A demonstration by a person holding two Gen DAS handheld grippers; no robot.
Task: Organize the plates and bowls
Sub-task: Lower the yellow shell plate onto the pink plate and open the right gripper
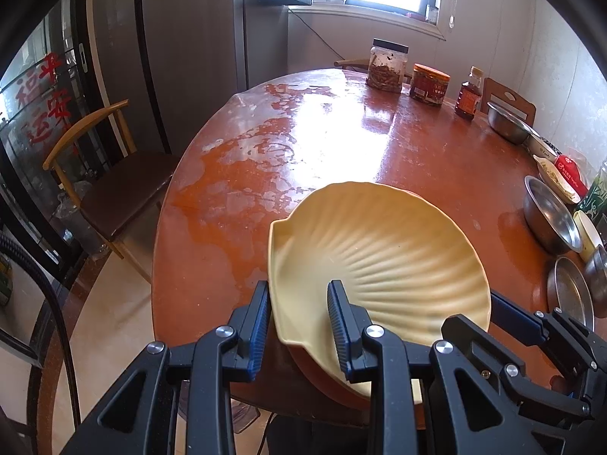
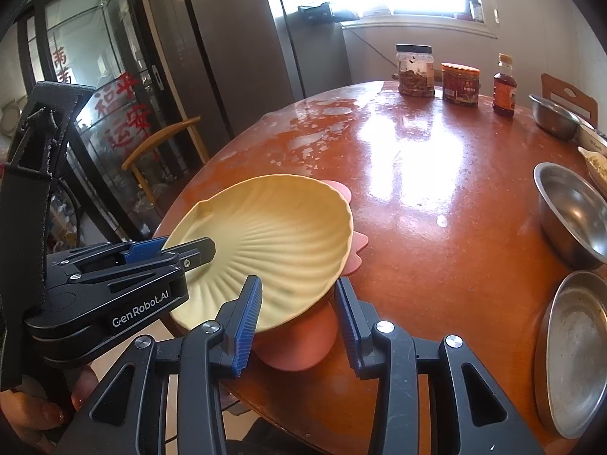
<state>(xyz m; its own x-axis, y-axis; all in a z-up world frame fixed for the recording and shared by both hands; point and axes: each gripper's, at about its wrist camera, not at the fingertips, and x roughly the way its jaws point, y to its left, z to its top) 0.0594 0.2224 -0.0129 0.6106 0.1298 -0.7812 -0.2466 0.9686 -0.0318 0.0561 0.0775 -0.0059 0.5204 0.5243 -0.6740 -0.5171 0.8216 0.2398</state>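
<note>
Left gripper (image 1: pixel 299 318) pinches near-left rim of yellow shell plate (image 1: pixel 375 250), 1 finger inside, 1 outside. Plate tilted over pink plate (image 2: pixel 303 345) at table's (image 2: pixel 436 189) near edge. Right gripper (image 2: pixel 297 316) spread, straddling near rim, contact unclear. Steel bowls (image 2: pixel 573 212) right.
</note>
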